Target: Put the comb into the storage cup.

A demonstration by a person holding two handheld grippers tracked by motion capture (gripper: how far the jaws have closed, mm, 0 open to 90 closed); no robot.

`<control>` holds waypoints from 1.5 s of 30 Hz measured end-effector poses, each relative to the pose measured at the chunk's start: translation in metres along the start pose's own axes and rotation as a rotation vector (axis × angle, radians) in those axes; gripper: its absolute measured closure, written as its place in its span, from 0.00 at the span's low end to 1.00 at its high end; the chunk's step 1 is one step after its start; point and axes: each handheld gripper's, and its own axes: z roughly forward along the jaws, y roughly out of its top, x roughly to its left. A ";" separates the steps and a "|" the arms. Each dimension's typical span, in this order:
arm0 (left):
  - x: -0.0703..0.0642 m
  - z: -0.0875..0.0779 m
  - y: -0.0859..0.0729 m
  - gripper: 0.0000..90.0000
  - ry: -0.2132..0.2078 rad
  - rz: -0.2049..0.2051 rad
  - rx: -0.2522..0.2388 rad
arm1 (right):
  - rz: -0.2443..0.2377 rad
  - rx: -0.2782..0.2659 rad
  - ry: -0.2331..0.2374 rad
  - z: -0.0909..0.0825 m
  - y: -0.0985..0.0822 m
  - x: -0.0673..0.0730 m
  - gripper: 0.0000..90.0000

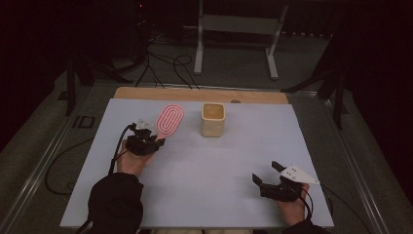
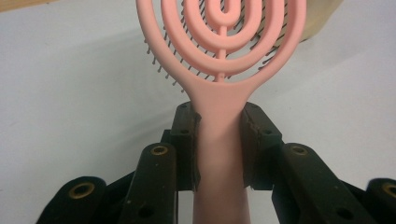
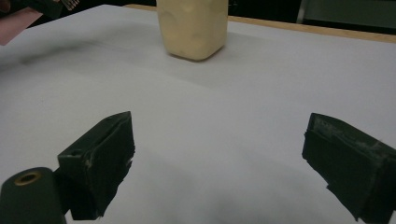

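Your left tongs (image 1: 152,142) pinch the handle of the pink hairbrush (image 1: 169,120), pads pressed on both sides of it, as the left gripper view shows. Your right tongs (image 1: 265,172) stand spread wide with nothing between them.

You work on a pale sheet (image 1: 234,156) over a wooden table (image 1: 195,93), in a dark room with cables (image 1: 165,66) on the floor and a white frame (image 1: 234,29) beyond. Brush head points toward the far side, left of the cream cup (image 1: 213,119), near it. Your left hand (image 1: 130,158) lies at the left, forearm sleeved in black; your right hand (image 1: 292,209) sits at the near right edge, well apart from the cup.
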 end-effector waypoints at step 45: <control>-0.029 -0.007 -0.017 0.78 -0.047 0.082 -0.104 | -0.010 0.002 0.019 0.003 0.001 0.000 0.10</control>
